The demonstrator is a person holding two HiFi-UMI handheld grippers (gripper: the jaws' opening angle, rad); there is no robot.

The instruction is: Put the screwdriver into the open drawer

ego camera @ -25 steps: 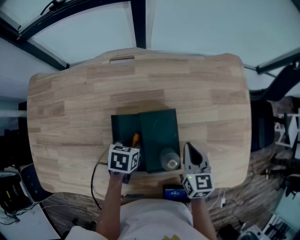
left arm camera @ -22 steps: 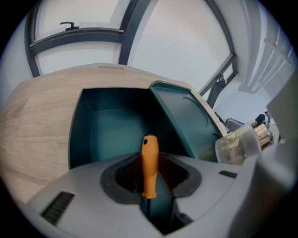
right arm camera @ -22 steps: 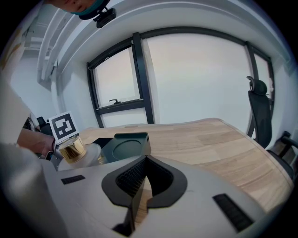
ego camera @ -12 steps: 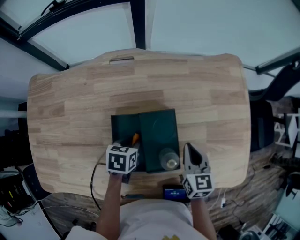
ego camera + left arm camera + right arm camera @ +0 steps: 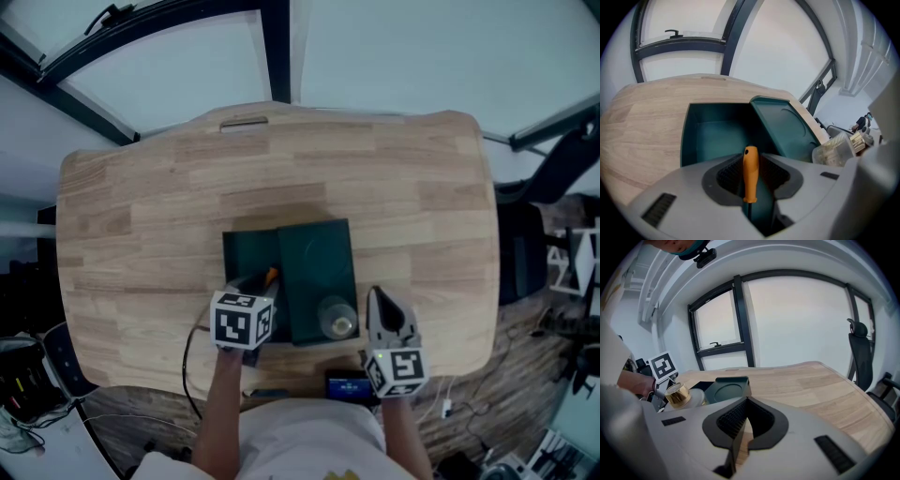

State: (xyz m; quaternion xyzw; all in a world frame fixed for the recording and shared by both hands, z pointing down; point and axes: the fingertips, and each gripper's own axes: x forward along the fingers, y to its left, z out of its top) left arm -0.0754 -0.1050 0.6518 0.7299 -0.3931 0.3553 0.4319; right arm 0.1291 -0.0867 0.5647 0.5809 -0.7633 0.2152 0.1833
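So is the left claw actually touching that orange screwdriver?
Touching: the left gripper view shows the left gripper with both jaws closed against the screwdriver handle.

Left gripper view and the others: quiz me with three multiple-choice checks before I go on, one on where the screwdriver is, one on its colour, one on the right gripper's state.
1. Where is the screwdriver?
A. Between the jaws of the left gripper, at the near end of the open drawer
B. Lying loose inside the drawer
C. Nowhere in view

2. What colour is the screwdriver's handle?
A. Blue
B. Orange
C. Black

3. What state is the right gripper in?
A. Wide open
B. Shut on the screwdriver
C. Shut, with nothing between its jaws

Answers:
1 A: the left gripper view shows the handle upright between that gripper's jaws, with the drawer just beyond.
2 B: the handle shows orange in both the left gripper view and the head view.
3 C: the right gripper view shows its jaws meeting with nothing held.
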